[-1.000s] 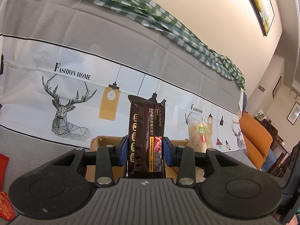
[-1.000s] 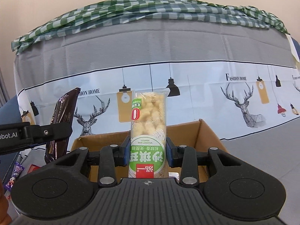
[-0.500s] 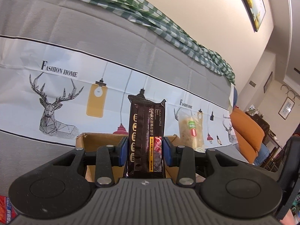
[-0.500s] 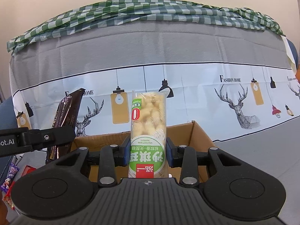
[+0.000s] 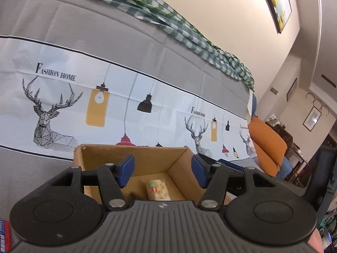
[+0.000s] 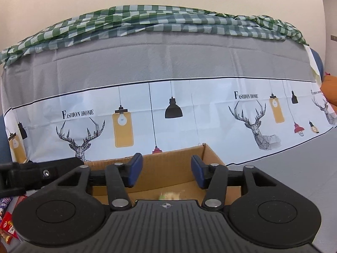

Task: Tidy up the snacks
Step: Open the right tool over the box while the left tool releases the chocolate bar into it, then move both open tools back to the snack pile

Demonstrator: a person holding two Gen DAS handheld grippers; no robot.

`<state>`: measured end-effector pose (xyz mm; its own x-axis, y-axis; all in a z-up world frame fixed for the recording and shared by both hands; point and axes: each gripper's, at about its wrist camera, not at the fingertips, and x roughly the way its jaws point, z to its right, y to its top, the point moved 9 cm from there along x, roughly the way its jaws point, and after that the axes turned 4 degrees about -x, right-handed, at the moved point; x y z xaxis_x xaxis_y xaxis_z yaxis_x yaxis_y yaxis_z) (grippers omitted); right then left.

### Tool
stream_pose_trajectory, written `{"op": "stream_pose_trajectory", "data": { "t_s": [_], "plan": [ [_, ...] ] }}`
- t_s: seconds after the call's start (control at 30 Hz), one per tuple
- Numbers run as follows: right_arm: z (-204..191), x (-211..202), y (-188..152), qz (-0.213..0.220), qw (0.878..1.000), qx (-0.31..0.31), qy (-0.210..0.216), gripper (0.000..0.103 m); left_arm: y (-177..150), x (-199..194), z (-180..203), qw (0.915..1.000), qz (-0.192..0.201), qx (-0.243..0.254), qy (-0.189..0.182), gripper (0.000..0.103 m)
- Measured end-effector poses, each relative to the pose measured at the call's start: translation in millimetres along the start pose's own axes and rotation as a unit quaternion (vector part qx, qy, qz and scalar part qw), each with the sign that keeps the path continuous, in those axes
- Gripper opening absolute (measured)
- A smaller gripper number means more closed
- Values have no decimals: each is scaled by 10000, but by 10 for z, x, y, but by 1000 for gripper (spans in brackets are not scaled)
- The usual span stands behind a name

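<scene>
An open cardboard box [image 5: 134,156] sits on the covered surface; it also shows in the right wrist view [image 6: 168,166]. My left gripper [image 5: 161,171] is open and empty above the box. A pale puffed-snack packet with a green label [image 5: 157,190] lies on the box floor below it. My right gripper [image 6: 166,171] is open and empty over the same box, and the packet's top [image 6: 170,196] peeks out just under it. The dark chocolate packet is hidden from both views. The left gripper's arm [image 6: 42,172] shows at the left of the right wrist view.
A grey and white deer-print cloth [image 6: 168,109] covers the surface and backrest, with a green checked cloth [image 6: 147,23] on top. An orange cushion [image 5: 267,145] lies at right. Loose snack packets [image 6: 6,225] lie at the lower left.
Both grippers opened and let go of their packets. The puffed-snack packet now lies in the box; the chocolate packet has dropped out of sight.
</scene>
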<state>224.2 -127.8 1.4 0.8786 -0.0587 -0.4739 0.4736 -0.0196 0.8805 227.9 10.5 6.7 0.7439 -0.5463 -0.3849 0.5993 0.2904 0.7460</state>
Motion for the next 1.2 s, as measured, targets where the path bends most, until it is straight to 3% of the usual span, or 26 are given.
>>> {"op": "stream_pose_trajectory", "data": {
  "t_s": [0.23, 0.4, 0.6, 1.0, 1.2],
  "plan": [
    [-70, 17, -15, 3, 10000, -58, 65, 54, 56, -47, -121, 9994, 80, 38, 325, 62],
    [-247, 11, -32, 17, 9994, -241, 259, 54, 143, -153, -296, 9984, 200, -84, 523, 49],
    [-451, 13, -49, 22, 9984, -394, 409, 54, 240, -297, -497, 9962, 334, -242, 761, 43],
    [-1083, -117, -64, 202, 9921, -785, 957, 52, 581, -872, -1077, 9738, 1216, -388, 1884, 43],
    [-1419, -237, -80, 288, 9860, -1036, 1277, 47, 642, -1064, -1267, 9686, 1307, -568, 2040, 43]
  ]
}}
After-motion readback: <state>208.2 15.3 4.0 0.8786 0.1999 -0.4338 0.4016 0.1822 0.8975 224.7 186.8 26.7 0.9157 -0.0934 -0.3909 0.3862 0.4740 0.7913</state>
